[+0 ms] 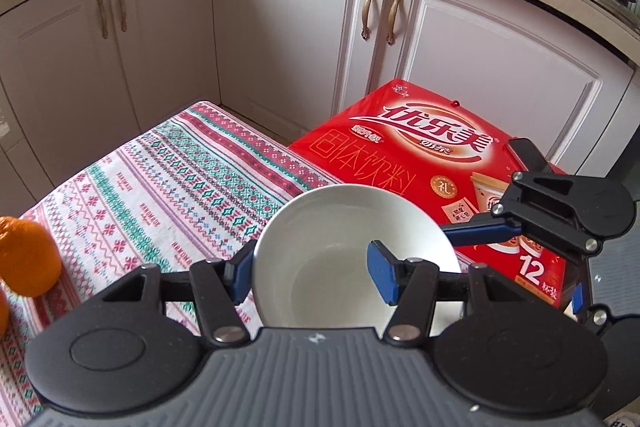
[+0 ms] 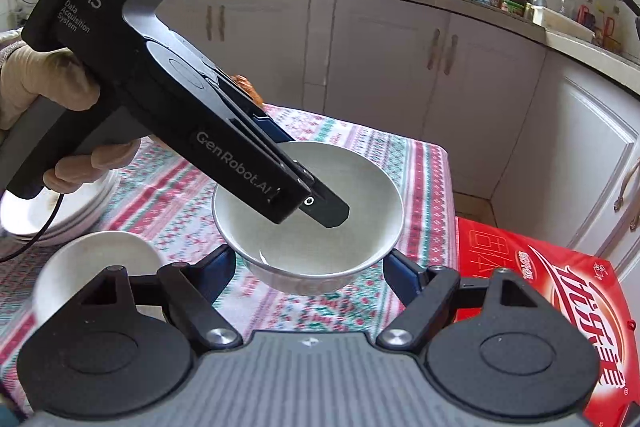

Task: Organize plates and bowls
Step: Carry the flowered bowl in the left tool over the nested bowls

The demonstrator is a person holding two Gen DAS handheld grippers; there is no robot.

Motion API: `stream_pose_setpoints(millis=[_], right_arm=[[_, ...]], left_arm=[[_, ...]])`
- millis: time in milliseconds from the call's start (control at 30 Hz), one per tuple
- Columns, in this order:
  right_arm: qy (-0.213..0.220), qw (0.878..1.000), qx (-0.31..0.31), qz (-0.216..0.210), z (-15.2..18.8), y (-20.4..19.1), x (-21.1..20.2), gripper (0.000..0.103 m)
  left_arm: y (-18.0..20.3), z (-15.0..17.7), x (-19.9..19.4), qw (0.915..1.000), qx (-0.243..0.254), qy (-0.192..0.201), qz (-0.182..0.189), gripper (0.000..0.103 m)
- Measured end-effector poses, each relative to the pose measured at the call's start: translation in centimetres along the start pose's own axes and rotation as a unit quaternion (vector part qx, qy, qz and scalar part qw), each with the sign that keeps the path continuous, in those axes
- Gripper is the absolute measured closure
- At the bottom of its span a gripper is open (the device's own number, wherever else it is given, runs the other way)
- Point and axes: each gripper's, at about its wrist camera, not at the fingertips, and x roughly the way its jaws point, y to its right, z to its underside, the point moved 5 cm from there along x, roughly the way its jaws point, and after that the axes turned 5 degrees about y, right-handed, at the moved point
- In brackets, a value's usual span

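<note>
A white bowl point(image 1: 340, 227) is held above the patterned tablecloth point(image 1: 160, 187). My left gripper point(image 1: 310, 271) is shut on its wall, one finger outside the left rim and the other inside. In the right wrist view the same bowl point(image 2: 320, 259) sits between the blue pads of my right gripper point(image 2: 312, 267), which clasp its lower sides. The left gripper point(image 2: 328, 211) reaches into the bowl from the upper left, held by a gloved hand point(image 2: 40, 83). One of the right gripper's fingers point(image 1: 480, 231) meets the bowl's right rim. A second white bowl point(image 2: 96, 263) and a stack of white plates point(image 2: 60, 215) rest at the left.
A red drink carton point(image 1: 400, 147) stands beside the table on the right, also in the right wrist view point(image 2: 540, 287). An orange fruit point(image 1: 28, 255) lies at the cloth's left edge. White kitchen cabinets point(image 1: 300, 27) and a crowded countertop run behind.
</note>
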Motion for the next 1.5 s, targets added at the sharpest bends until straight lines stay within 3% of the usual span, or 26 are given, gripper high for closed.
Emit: stream_pose_setpoints(millis=[700,1500], right_arm=[[0.014,0.997,-0.034,-0.070,0.1,-7.3,-4.0,0.019],[-0.017,0.994,-0.032,-0.103,2.3,-10.3,-3.8,0.019]], left_arm=[[0.9,5.7,-8.5,0.9970,-0.039,0.018,-0.064,0.046],[0.5,10.1,-9.0,0.9948,-0.078,0.003,-0.066,0.045]])
